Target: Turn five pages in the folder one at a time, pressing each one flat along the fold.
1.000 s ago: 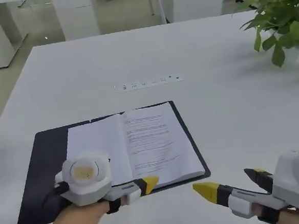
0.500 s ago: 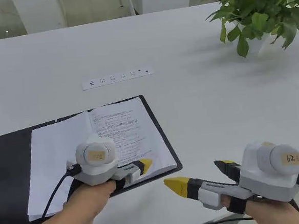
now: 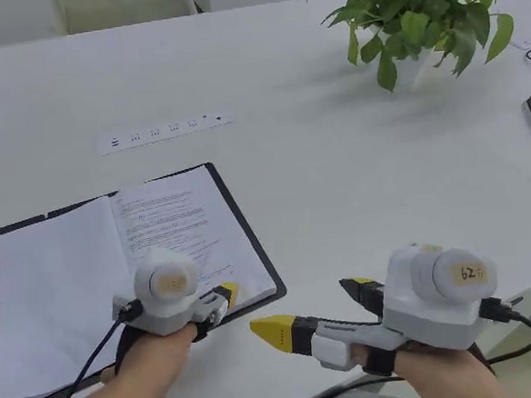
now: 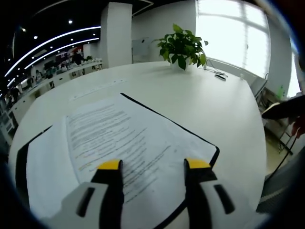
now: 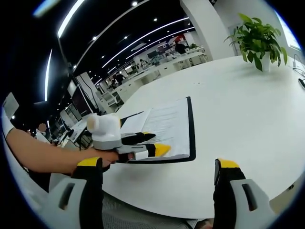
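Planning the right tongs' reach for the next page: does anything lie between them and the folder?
Nothing visible does. The right tongs hover open off the folder, with bare table between. The left tongs are open over its near right corner.

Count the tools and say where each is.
2. The left tool is at the open folder's near right corner; the right tool is over the bare table just right of it. Both are open.

Open-plan office: desk rows (image 5: 157, 64), strip ceiling lights (image 5: 138, 40), potted plant (image 3: 417, 15).
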`<state>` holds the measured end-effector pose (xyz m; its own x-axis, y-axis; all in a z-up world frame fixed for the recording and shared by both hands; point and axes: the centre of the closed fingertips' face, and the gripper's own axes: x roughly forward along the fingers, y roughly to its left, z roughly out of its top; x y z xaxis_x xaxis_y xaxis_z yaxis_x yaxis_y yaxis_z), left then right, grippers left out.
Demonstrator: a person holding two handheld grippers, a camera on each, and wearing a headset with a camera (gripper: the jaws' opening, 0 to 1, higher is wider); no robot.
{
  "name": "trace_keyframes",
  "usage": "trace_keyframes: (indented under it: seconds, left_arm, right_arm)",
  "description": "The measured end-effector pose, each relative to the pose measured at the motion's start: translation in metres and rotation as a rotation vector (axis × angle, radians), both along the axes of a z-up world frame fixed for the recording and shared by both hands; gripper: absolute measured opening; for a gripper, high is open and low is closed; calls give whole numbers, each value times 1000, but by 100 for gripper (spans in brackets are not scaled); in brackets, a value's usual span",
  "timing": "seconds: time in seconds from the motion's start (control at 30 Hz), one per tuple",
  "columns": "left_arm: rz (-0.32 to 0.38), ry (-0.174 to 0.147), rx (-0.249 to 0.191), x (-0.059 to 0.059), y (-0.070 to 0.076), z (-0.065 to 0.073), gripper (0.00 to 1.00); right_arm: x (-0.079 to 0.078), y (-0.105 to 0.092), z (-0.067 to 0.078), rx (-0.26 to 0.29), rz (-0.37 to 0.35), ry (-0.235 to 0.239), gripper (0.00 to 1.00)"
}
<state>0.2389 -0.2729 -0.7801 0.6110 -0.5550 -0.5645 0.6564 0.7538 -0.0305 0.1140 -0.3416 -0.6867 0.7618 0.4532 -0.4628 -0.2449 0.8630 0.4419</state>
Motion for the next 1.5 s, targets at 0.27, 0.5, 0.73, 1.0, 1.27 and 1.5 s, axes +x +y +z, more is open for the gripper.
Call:
trace_keyframes:
  seconds: [0.27,0.5,0.73,1.0,1.27,1.5]
  left_arm:
    - [-7,-58,-18,0,1,-2,43]
    - [-12,-81,-38,0,0,0,38]
    - [-7,-98,-49,1,1,0,31]
    - [-8,-104,-56,0,-1,0,27]
    - [-8,-114,-56,1,0,0,21]
    - [-3,-116,-61,2,1,-1,18]
  right_arm:
    - [3,0,-3,8,0,8,96]
    - [4,2,-7,10,12,18,96]
    - [5,4,-8,15,16,21,95]
    - [6,6,-8,18,19,24,95]
    - [5,5,-9,15,15,27,94]
    - [5,6,-9,17,15,25,94]
